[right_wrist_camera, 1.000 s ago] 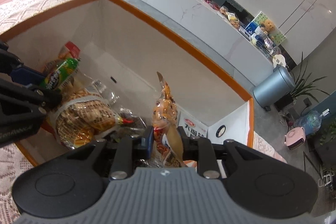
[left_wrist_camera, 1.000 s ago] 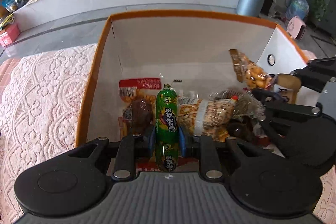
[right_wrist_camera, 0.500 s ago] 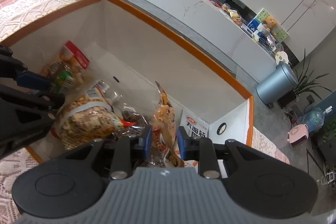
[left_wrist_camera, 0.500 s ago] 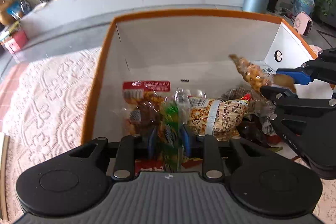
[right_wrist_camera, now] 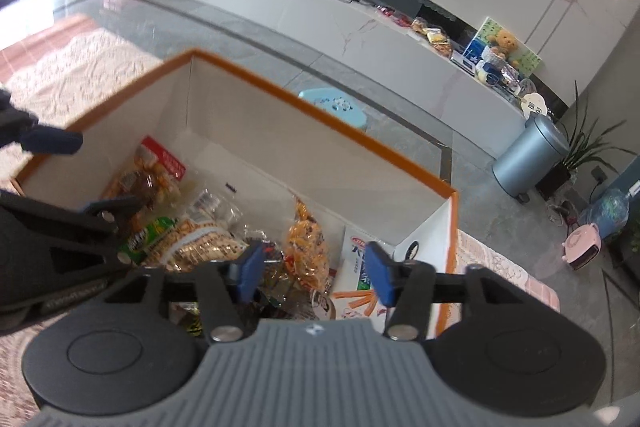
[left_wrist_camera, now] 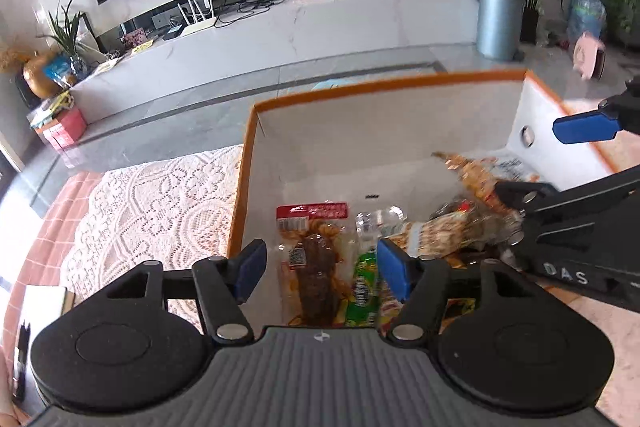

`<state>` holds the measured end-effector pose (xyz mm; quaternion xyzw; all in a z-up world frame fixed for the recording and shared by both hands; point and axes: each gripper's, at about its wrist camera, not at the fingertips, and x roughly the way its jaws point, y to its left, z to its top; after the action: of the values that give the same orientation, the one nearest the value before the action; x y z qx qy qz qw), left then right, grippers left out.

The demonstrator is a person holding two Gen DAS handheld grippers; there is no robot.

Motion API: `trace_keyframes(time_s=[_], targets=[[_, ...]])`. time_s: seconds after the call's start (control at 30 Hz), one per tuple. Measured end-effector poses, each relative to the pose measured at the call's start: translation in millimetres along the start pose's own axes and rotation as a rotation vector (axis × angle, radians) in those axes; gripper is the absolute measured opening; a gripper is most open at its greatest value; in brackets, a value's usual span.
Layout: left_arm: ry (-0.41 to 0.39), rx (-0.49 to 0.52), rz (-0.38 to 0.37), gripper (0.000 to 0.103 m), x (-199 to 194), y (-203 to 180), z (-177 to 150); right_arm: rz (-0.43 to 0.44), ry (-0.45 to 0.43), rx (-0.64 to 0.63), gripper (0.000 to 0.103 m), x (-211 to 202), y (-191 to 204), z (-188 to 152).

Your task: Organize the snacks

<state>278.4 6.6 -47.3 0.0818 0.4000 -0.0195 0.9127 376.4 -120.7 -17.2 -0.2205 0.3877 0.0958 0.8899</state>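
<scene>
An orange-rimmed white box [left_wrist_camera: 256, 107] [right_wrist_camera: 320, 111] holds several snacks. A green sausage stick [left_wrist_camera: 363, 287] [right_wrist_camera: 150, 233] lies in it beside a red-topped meat packet [left_wrist_camera: 314, 247] [right_wrist_camera: 160, 167] and a peanut bag [left_wrist_camera: 436, 239] [right_wrist_camera: 200, 243]. An orange snack bag [right_wrist_camera: 306, 239] [left_wrist_camera: 472, 175] lies at the right end by a white carton [right_wrist_camera: 356, 267]. My left gripper [left_wrist_camera: 320, 269] is open and empty above the box's near left part. My right gripper [right_wrist_camera: 312, 273] is open and empty above the right end.
The box stands on a white lace cloth [left_wrist_camera: 160, 195] over a pink table. A grey bin [left_wrist_camera: 500, 19] [right_wrist_camera: 528, 155], a blue stool [right_wrist_camera: 336, 107] and a long white TV bench [left_wrist_camera: 280, 23] lie beyond on the grey floor.
Both grippers have opened and lifted back. The left one let go of the green sausage stick and the right one let go of the orange snack bag; both now lie in the box.
</scene>
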Motion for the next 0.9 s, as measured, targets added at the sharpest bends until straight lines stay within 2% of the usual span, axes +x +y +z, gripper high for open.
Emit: trace_keyframes(time_s=[0.17, 0.27, 0.4, 0.6, 0.9], targets=[[-0.017, -0.036, 0.007, 0.078, -23, 0, 0, -0.002, -0.039, 0.038, 0.077, -29, -9, 0], [-0.025, -0.056, -0.009, 0.078, -37, 2, 1, -0.013, -0.061, 0.050, 0.082, -48, -14, -2], [-0.067, -0.047, 0.017, 0.082, -58, 2, 1, -0.017, -0.094, 0.070, 0.089, -77, -20, -5], [-0.162, -0.032, 0.070, 0.082, -95, 3, -12, -0.023, -0.184, 0.091, 0.097, -134, -27, -13], [-0.364, 0.019, 0.109, 0.086, -157, 1, -54, 0.011, -0.325, 0.099, 0.099, -214, -14, -49]])
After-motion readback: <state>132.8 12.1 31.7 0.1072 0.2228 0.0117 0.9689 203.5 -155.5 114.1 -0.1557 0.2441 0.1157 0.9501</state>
